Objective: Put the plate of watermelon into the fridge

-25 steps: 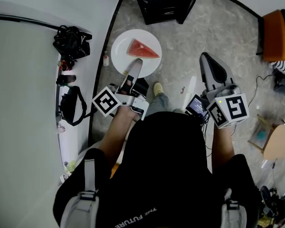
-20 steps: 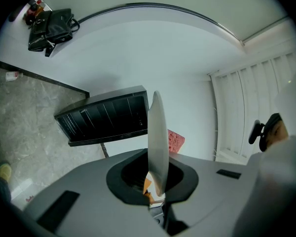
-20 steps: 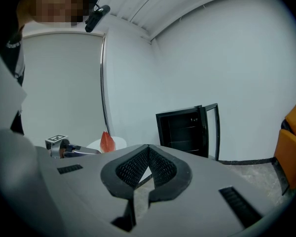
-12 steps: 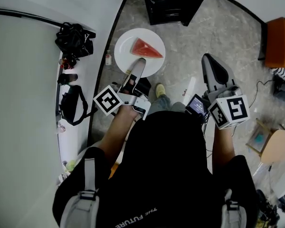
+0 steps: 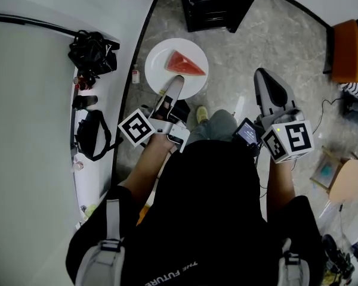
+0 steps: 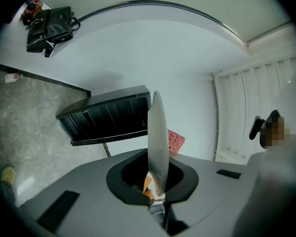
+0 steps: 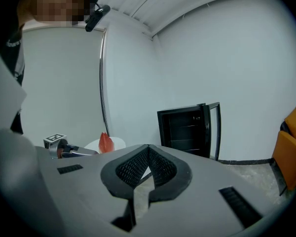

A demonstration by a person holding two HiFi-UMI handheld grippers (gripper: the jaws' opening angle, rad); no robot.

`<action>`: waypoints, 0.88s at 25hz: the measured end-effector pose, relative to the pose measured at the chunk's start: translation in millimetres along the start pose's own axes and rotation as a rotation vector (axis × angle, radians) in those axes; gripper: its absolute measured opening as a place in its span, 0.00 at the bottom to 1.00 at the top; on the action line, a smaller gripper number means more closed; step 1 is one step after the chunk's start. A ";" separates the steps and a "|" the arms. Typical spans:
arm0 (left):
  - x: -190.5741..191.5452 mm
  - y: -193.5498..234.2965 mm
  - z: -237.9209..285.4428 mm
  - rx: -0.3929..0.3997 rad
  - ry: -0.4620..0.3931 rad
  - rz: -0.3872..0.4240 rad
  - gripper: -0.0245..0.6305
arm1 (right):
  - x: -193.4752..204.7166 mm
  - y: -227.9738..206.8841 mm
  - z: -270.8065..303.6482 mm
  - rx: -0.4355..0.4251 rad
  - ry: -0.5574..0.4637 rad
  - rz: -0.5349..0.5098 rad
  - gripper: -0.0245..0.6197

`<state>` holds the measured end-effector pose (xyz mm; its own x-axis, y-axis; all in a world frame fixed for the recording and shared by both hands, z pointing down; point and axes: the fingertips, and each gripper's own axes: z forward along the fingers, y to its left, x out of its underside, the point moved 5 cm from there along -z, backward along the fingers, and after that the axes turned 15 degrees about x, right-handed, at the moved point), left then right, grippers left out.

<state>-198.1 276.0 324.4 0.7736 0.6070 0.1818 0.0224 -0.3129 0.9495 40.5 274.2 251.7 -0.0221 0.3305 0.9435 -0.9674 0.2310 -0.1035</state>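
A white plate (image 5: 161,61) carries a red watermelon wedge (image 5: 185,64) and is held above the grey floor. My left gripper (image 5: 174,83) is shut on the plate's near rim. In the left gripper view the plate (image 6: 157,137) stands edge-on between the jaws of that gripper (image 6: 156,189), with the watermelon (image 6: 175,141) just behind it. The black fridge (image 5: 221,2) stands beyond the plate with its door open, and shows again as the fridge (image 7: 190,129). My right gripper (image 5: 262,76) hangs to the right, shut and empty; its tips (image 7: 148,149) meet.
Two black bags (image 5: 90,51) (image 5: 93,133) lie on the white curved counter (image 5: 24,100) at the left. A small bottle (image 5: 134,75) sits on the floor by the counter's base. An orange chair (image 5: 349,43) stands far right. The person's shoe (image 5: 201,112) is under the plate.
The plate and fridge sit slightly further right in the head view than a second ago. Both grippers keep their pose, the left still shut on the plate.
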 end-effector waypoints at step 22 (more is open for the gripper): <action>-0.3 -4.2 1.9 0.018 -0.009 -0.001 0.06 | -12.8 -4.1 -7.4 0.028 -0.043 -0.010 0.05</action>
<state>-197.3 275.7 319.8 0.7791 0.6010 0.1783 0.0348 -0.3254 0.9449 46.6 275.7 237.7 -0.0231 0.2882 0.9573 -0.9743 0.2083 -0.0862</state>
